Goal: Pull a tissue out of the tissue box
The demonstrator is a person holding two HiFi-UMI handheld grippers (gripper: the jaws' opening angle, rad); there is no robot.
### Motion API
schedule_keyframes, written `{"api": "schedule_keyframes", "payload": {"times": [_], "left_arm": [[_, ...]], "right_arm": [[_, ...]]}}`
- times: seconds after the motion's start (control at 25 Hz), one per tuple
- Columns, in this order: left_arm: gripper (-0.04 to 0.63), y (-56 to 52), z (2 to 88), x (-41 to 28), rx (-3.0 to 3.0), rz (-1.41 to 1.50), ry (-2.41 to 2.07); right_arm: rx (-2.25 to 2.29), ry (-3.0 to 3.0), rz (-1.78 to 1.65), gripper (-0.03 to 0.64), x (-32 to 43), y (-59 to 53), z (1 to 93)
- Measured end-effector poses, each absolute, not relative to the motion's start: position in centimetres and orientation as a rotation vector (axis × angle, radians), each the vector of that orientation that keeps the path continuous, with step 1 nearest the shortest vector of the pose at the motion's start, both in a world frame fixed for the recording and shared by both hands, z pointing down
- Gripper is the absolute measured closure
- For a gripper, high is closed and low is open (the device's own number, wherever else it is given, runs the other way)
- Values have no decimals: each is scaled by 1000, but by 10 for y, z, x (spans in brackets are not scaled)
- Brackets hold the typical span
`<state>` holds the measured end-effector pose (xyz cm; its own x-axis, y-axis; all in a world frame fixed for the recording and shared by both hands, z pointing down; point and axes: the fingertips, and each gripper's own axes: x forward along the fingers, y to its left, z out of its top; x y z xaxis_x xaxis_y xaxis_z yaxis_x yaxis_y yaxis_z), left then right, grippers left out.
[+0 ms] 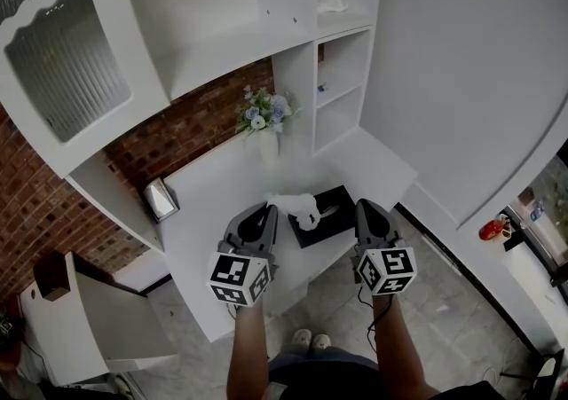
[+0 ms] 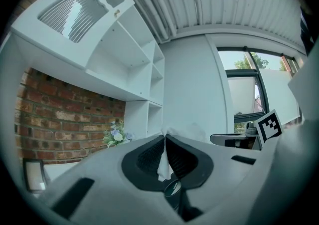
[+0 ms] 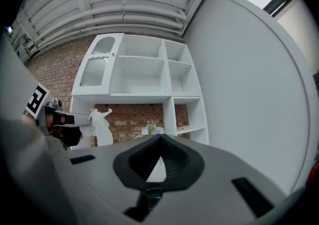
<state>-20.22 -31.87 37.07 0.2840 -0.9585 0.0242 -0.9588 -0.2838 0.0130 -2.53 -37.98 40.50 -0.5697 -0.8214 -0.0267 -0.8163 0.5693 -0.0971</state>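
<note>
**A:** What is your left gripper (image 2: 164, 136) doing?

**B:** Its jaws are pressed together on the tissue (image 1: 302, 209). You have a white fold pinched between the ribbed pads, and a tuft pokes out past the tips.

**A:** Where is the tissue box?

**B:** The black tissue box (image 1: 335, 206) lies on the white desk (image 1: 204, 212), between your two grippers and closer to the right one. The tissue runs from your left tips rightward over the top of the box. I cannot tell whether its lower end sits in the slot.

**A:** And the right gripper?

**B:** Your right gripper (image 3: 160, 138) has its jaws closed tip to tip with nothing between them, just beside the box's right end. A vase of flowers (image 1: 264, 114) stands at the far side of the desk, by the brick wall (image 1: 186, 128).
</note>
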Motion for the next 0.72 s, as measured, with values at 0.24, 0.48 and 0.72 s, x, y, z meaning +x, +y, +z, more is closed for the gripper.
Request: {"api": "schedule_keyframes", "payload": {"times": [0.24,0.48,0.72], "left_arm": [[586,-318,373,-204,2488,5,-1855],[584,-320,377,-205,2483,15,-1846],[586,-322,379,-203,2485,16,-1836]], "right_arm": [[-1431,2714,-123,618,-24,-380,406],[-1434,2715,-130,618,-25,-381,407],[-1430,2719,-132,618,-27,-382,409]]}}
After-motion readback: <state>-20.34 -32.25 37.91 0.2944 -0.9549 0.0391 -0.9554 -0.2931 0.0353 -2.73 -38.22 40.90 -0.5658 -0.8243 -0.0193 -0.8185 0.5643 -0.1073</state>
